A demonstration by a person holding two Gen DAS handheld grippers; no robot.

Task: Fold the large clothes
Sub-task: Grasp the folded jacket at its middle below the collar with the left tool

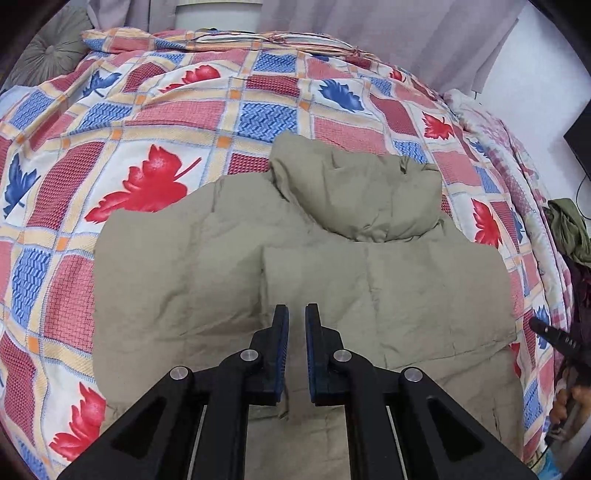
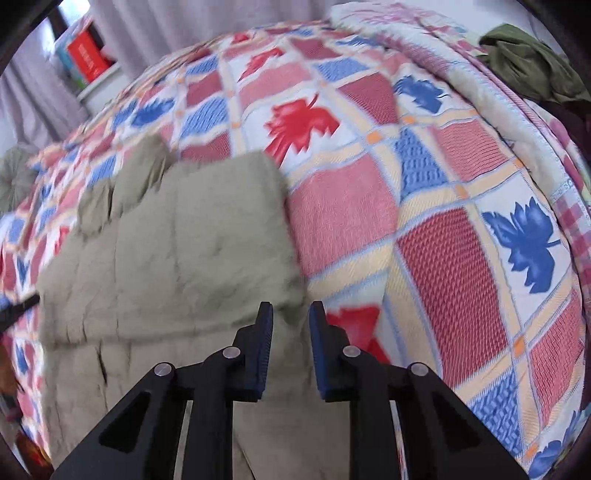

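Jacket: a padded khaki jacket point(image 1: 303, 280) lies spread on the bed, hood point(image 1: 362, 195) pointing toward the far end, quilted panels partly doubled over themselves; in the right wrist view its side edge point(image 2: 184, 258) runs just left of the fingers.
Bed cover: a checked quilt point(image 1: 159, 122) with red and blue leaf prints lies under the jacket and shows on all sides of it.
Left gripper point(image 1: 296, 314): jaws a narrow gap apart with nothing between them, poised over the middle of the jacket's back; whether the tips touch the cloth cannot be told.
Right gripper point(image 2: 290, 310): jaws slightly apart and empty, above the jacket's right edge where cloth meets quilt; this view is blurred, so contact cannot be judged.
Surroundings: a crumpled green garment point(image 2: 532, 62) sits at the far right of the bed, well apart from the jacket; curtains point(image 1: 388, 26) hang behind.
Stage: judging by the doubled panels, the fold looks begun but unfinished.
Risk, grip: the padding is thick and springy, so a shallow pinch at the edge could slip off as it lifts.
Risk, quilt: closing low at the edge might catch the quilt along with the jacket and drag it.
Risk, shape: the puffy hood may bulge and push a fold open again unless it is tucked flat.
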